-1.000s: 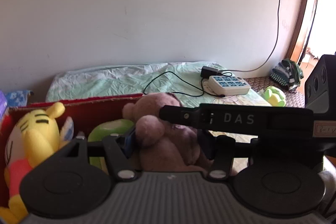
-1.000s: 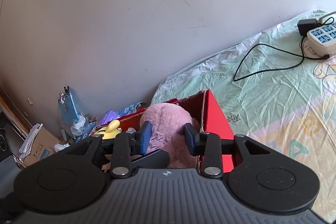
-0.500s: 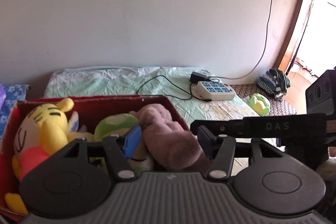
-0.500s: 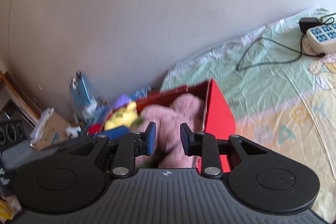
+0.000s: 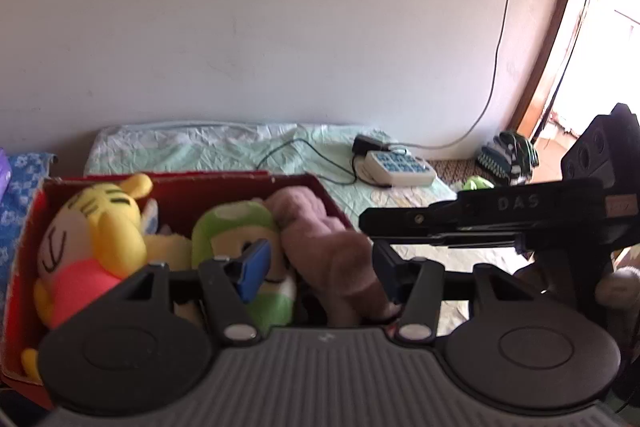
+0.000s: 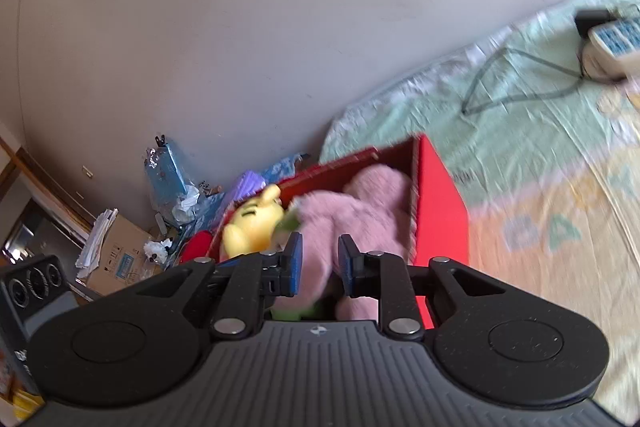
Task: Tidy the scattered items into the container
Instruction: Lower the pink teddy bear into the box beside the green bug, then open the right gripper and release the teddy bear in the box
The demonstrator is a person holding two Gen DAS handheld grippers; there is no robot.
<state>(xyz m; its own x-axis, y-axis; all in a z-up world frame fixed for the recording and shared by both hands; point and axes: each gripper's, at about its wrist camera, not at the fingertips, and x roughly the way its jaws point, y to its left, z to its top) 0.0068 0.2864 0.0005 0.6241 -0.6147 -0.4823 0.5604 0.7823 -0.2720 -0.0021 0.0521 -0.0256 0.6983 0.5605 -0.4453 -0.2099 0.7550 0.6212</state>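
Since a second ago, the pink-brown plush bear [image 5: 328, 251] is being released into the red cardboard box [image 5: 240, 179] at lower centre; the left gripper [image 5: 316, 263] is spread wide, empty. The right gripper [image 6: 320, 263] is being held parted, empty. Both should be lifted straight clear, unsnagged.

"DAS" in pale letters on black bar [image 5: 516, 205], at 3 o'clock in left wrist view. Bedsheet [image 6: 540, 231] letters blurred, unreadable.

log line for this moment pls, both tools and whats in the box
left tool: open, above box | right tool: open, empty | red box: yellow tiger plush, green plush, pink plush inside
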